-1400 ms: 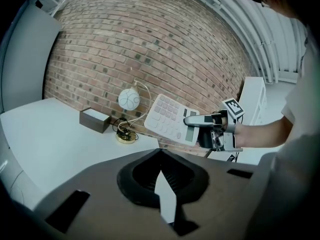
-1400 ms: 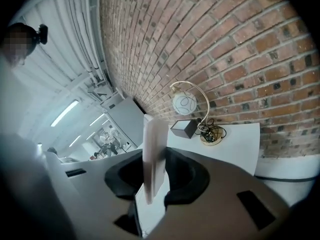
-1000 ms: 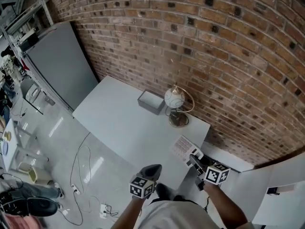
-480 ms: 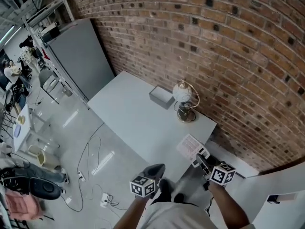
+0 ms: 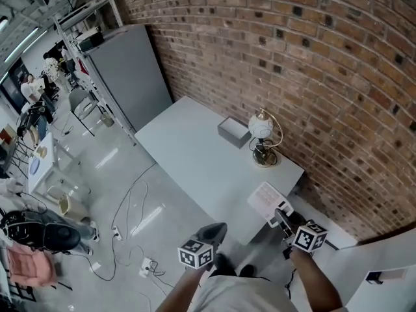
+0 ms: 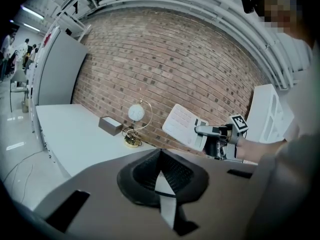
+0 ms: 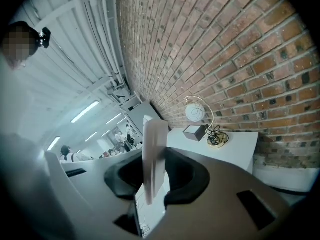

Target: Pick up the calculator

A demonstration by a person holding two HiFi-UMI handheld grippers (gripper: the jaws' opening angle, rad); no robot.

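Grip first: your right gripper [image 5: 283,218] is clamped on the calculator [image 5: 267,198]. The pads hold one end only, and the rest of the slab sticks out past the jaws. The calculator is up in the air, clear of the white table [image 5: 188,149], hanging about over its near right edge with floor just beside.

Main risk as I read it: that's an end-on pinch on a flat, smooth case. Any quick wrist turn could let it pivot between the pads or slide out. A drop from here likely hits hard floor, not the tabletop.

Your left gripper [image 5: 209,233] is closed with nothing in it. It sits low, well apart from the calculator, so there's no backup support.

Further out, the globe lamp [image 5: 262,126] with its thin gold arc and the grey box [image 5: 233,131] stand near the brick wall [image 5: 312,64]. Swing the free end that way and the lamp looks like the first thing to tip. Keep it level and move slow.
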